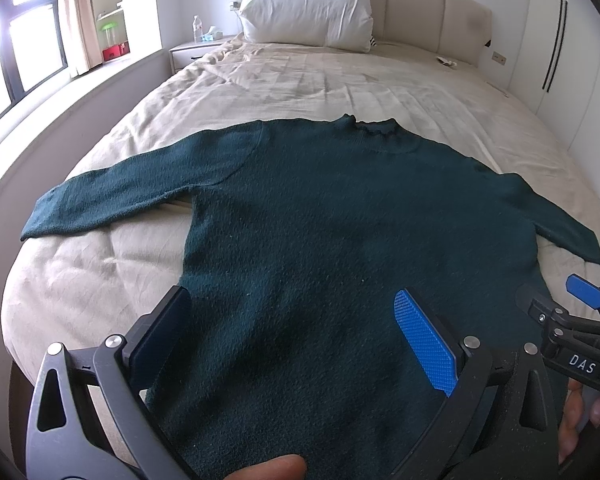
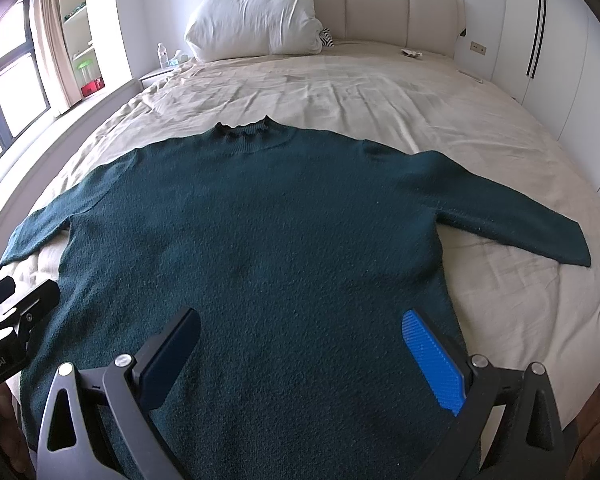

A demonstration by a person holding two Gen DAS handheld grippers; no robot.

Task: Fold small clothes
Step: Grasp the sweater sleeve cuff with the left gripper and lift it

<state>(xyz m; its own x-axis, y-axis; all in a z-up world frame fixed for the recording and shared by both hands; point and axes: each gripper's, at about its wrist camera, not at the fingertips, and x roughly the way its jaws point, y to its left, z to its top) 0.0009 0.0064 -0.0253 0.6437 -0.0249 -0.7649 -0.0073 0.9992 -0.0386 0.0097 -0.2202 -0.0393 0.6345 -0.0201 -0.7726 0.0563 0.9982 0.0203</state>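
A dark green sweater (image 1: 320, 216) lies flat on the beige bed, neck toward the headboard, both sleeves spread out to the sides. It also shows in the right wrist view (image 2: 268, 224). My left gripper (image 1: 292, 312) is open and empty, its jaws wide apart over the sweater's lower left part. My right gripper (image 2: 304, 328) is open and empty over the lower right part. The right gripper shows at the right edge of the left wrist view (image 1: 580, 320). The left gripper shows at the left edge of the right wrist view (image 2: 12, 312). The hem is hidden below both views.
The bed (image 1: 300, 80) carries a white pillow (image 1: 308, 4) against the padded headboard (image 1: 440, 8). A nightstand (image 1: 196, 50) with a bottle stands at the far left. A window ledge runs along the left; white wardrobe doors (image 2: 560, 40) stand at the right.
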